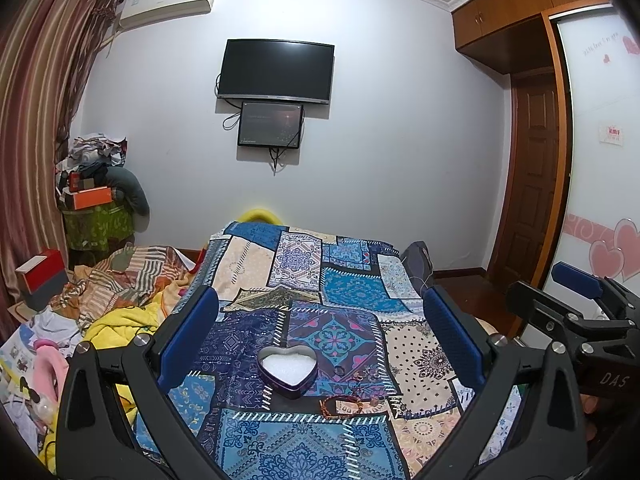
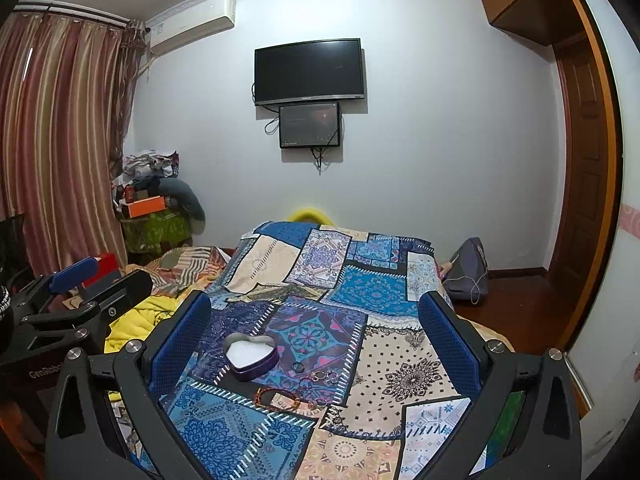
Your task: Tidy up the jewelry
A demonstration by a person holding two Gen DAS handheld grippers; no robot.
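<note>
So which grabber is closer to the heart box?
Left, I think, narrowly. The heart box sits centred between the left gripper fingers, just ahead. For the right gripper, it lies off toward its left finger. Both are open and hover above the cloth.

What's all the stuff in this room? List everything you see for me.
Heart-shaped purple tin: one, white-lined, open, on the bed.
Red-brown beaded bracelet: one, in front of the tin.
Small metal rings: several, exact count unclear, right of the tin.
Patchwork blue bedspread: one, covering the bed.
Black wall television: one, far wall.
Smaller dark screen: one, under the television.
White air conditioner: one, upper left wall.
Striped reddish curtains: left side.
Orange box: one, on the clutter pile.
Brown wooden wardrobe: right side.
Left gripper: black, blue pads, open.
Right gripper: same, open.
</note>
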